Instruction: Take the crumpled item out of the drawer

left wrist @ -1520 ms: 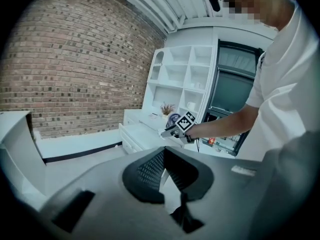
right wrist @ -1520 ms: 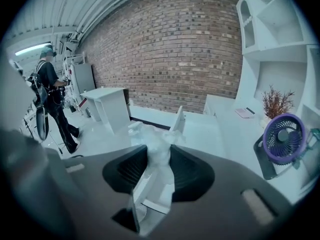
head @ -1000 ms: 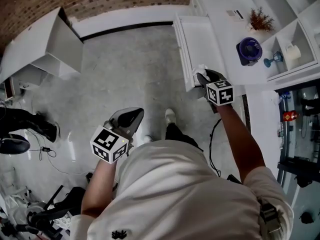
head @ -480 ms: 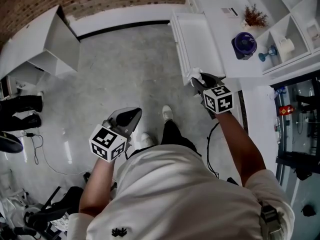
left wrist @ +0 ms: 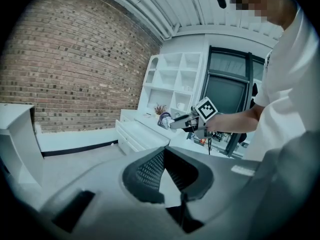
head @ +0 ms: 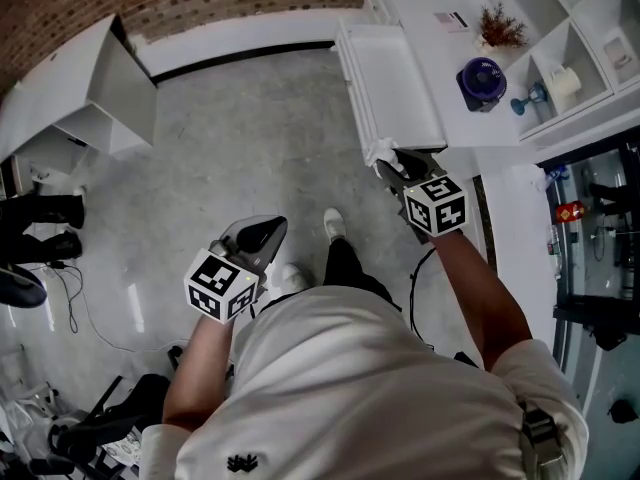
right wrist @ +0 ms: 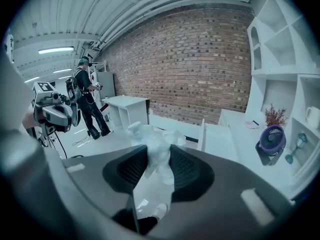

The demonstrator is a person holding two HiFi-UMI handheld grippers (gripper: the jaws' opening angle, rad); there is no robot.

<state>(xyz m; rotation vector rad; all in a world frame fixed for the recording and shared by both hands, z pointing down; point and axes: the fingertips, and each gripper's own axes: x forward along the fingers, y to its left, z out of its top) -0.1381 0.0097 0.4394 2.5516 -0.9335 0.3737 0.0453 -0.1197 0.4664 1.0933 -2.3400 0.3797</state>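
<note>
Crumpled item [right wrist: 150,134]: lower part is hidden between the right gripper [right wrist: 159,150] pads; in the head view most of it is covered by that gripper. Shelf unit [head: 575,43] is cut off at the head view's top and right edges; cabinet-top label [head: 452,18] too small to be read

Right claw [head: 390,166] with crumpled item [head: 381,151] beside drawer [head: 395,78]

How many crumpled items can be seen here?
1: the white crumpled item, clamped between the right gripper's jaws by the open drawer's near end. Others may be hidden.
</note>
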